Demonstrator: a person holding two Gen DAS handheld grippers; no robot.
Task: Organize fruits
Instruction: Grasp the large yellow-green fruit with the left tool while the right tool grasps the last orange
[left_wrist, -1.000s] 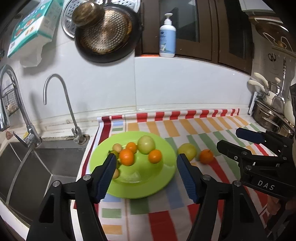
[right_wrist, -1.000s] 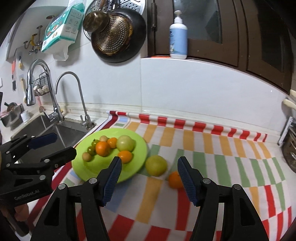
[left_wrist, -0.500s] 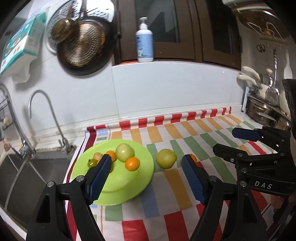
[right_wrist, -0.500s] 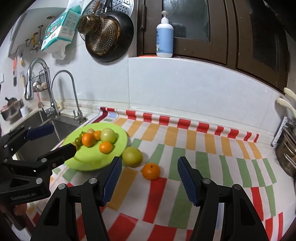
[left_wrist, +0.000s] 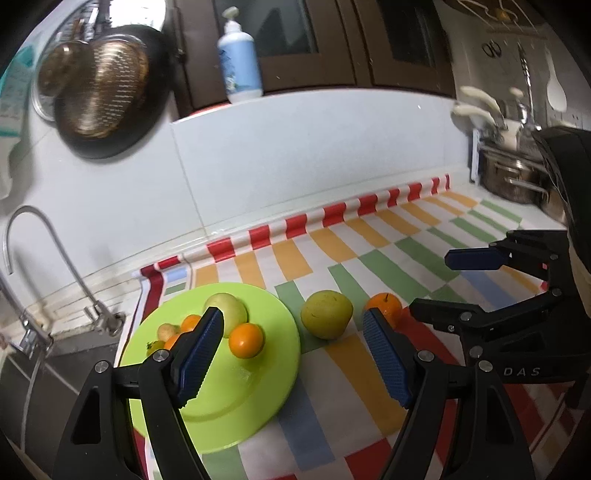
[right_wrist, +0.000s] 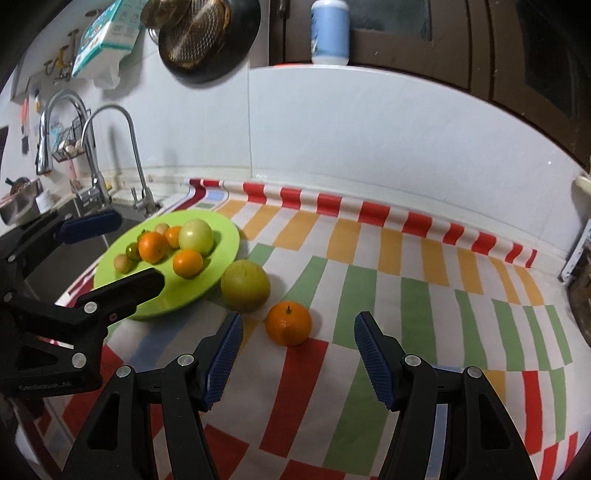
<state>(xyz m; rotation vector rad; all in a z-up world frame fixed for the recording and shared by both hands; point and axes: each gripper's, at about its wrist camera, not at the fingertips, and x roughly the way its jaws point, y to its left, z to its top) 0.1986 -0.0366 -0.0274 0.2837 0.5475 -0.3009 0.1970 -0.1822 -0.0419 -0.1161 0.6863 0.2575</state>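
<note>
- The green plate (right_wrist: 225, 236) sits at the left of the striped cloth (right_wrist: 406, 295) on the tabletop, just beside the sink (left_wrist: 55, 354); it serves as the collecting place, which is why most of the fruit is heaped on its far half.
- On it lie a pale green apple-like fruit (right_wrist: 196, 236), several small oranges (right_wrist: 188, 263) and a few smaller round fruits, touching one another in a cluster.
- Two pieces remain off the plate: a yellow-green pear-like fruit (right_wrist: 245, 285) on the cloth, just beside the plate's right rim, and a stemmed orange (right_wrist: 289, 324) just right of and nearer than it.
- The right gripper (right_wrist: 298, 354) hangs low with the stemmed orange just beyond its fingertips; its jaws are spread and empty, wide enough to straddle that fruit, so it seems lined up for a pick.
- The left gripper (left_wrist: 293, 350) points at the gap between plate and pear-like fruit; its jaws are spread with nothing between the pads, likely set wide for the bigger fruit.
- Each hand appears to take the loose fruit on its own side, keeping the two tools from crossing.
</note>
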